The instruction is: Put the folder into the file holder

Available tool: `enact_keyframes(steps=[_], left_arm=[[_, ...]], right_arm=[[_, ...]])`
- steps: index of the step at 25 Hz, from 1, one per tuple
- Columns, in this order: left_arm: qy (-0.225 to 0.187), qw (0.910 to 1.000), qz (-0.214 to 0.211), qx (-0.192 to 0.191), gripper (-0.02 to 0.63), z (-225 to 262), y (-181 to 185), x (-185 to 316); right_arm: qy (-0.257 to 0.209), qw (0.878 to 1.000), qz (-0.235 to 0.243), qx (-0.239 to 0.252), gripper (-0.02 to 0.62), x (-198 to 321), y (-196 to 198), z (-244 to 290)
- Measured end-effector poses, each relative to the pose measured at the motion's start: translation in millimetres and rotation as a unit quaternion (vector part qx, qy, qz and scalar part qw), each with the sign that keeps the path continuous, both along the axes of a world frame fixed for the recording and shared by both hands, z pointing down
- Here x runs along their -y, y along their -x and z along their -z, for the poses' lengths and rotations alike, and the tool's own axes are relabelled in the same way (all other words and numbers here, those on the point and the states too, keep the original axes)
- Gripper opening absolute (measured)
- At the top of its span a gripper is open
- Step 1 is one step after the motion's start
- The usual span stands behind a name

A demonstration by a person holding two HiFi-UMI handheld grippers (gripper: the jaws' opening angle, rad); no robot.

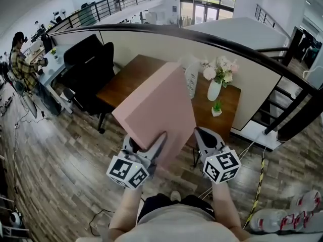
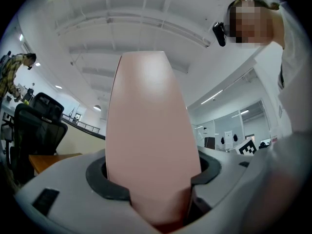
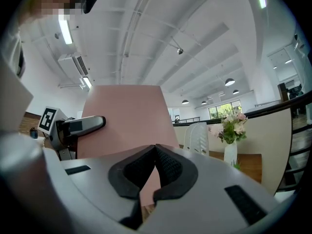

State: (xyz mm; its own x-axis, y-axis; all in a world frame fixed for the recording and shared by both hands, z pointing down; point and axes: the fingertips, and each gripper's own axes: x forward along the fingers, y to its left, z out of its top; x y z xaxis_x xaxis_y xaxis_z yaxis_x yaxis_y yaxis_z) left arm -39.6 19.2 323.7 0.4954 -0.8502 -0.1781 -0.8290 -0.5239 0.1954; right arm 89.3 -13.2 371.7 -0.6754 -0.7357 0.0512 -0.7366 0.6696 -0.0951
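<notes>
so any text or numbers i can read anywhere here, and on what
No words or numbers are readable in any view.
folder: plain pink, no print.
cubes: black-and-white square markers only, no letters.
bottles on the floor: red labels, too blurred to read.
sign far back in the left gripper view: too small to read.

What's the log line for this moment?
left gripper: clamped on pink folder | right gripper: jaws together beside it | file holder: on table, folder not yet in
</notes>
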Motion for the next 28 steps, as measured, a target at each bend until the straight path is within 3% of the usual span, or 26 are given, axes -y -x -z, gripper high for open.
enact_keyframes(steps=[11, 18, 28], left_arm=[[-0.013, 0.9999, -0.010, -0.004, 0.327, 6, -12, 62], [-0.028, 0.9985, -0.027, -0.037, 0.327, 15, 3, 113], [-0.077, 0.9932, -0.069, -0.054, 0.327, 61, 34, 200]], right_arm=[[0.010, 1.000, -0.009, 0.005, -0.002, 56, -18, -6], [0.003, 1.000, -0.031, 0.003, -0.002, 98, -16, -6], [-0.017, 0.997, -0.074, -0.001, -0.002, 177, 7, 16]])
